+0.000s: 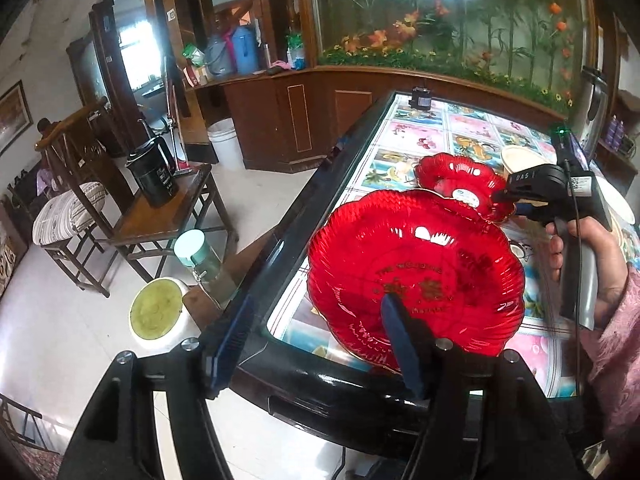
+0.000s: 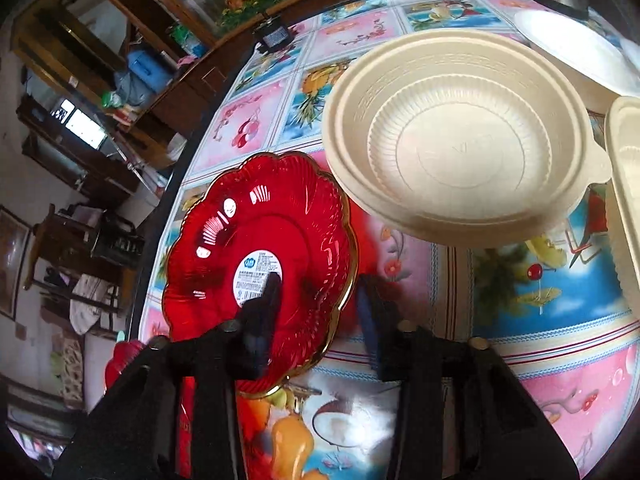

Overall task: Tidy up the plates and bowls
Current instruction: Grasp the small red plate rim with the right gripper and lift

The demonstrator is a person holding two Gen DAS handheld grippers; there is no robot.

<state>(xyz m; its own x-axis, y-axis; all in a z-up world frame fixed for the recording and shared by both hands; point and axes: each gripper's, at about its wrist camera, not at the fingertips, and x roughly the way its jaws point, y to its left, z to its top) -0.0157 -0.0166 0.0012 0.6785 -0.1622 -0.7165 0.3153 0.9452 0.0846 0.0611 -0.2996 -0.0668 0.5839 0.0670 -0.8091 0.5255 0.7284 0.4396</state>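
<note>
Only "DAS" legible, on right hand-held gripper (image 1: 500, 196)

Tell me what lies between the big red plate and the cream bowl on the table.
The small red plate lies between the big red plate and the cream bowl. The left wrist view shows this.

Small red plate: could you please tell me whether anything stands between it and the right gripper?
Nothing visible does: the right gripper straddles the rim of the small red plate, one finger over its sticker, the other outside.
</note>
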